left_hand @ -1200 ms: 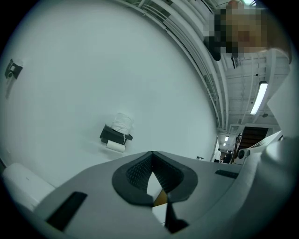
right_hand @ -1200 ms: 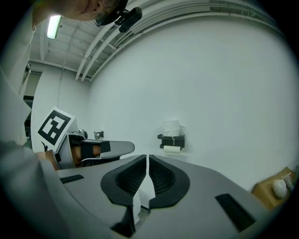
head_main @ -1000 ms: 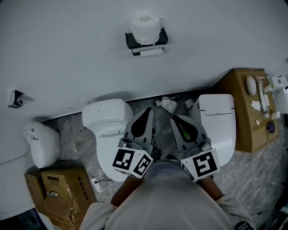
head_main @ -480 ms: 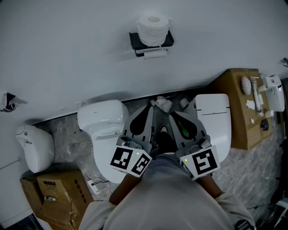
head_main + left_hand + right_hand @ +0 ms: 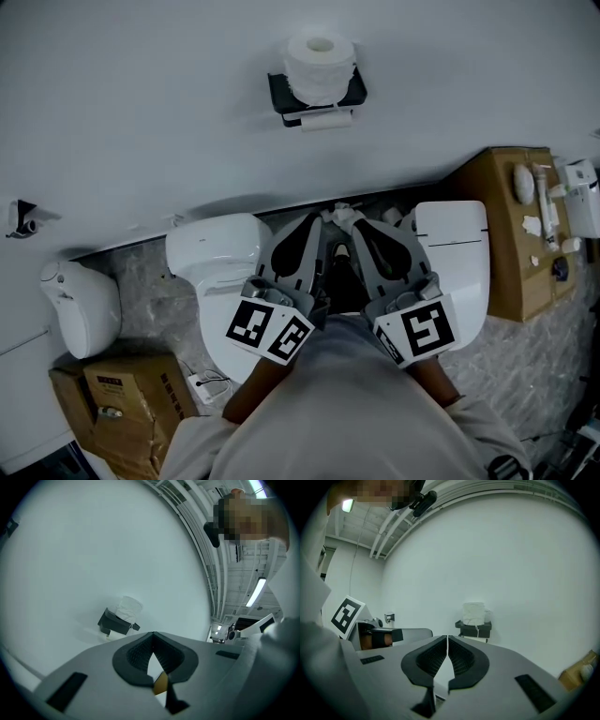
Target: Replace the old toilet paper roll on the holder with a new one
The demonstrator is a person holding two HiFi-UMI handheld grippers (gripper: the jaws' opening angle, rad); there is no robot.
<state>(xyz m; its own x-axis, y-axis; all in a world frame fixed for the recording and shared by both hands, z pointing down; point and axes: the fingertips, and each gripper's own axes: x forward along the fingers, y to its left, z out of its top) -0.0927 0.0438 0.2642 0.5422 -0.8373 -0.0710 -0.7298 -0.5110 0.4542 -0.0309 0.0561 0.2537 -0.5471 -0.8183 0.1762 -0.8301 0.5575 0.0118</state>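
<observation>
Head view shows our left claw (image 5: pixel 316 225) and right claw (image 5: pixel 364 230) side by side, both pressed together and empty. We see the new toilet paper roll (image 5: pixel 320 64) upright on top of the wall holder (image 5: pixel 279 92), the old roll (image 5: pixel 327 120) hanging beneath, well apart from both claws.

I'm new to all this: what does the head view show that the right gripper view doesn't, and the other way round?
Only the head view: two white toilets on the floor, and the left gripper and right gripper seen from above.
Only the right gripper view: ceiling pipes, a lit ceiling lamp, and a close look at its own jaws, together with nothing between them.
Both: the white wall, the black holder and the toilet paper roll standing on top of it.
</observation>
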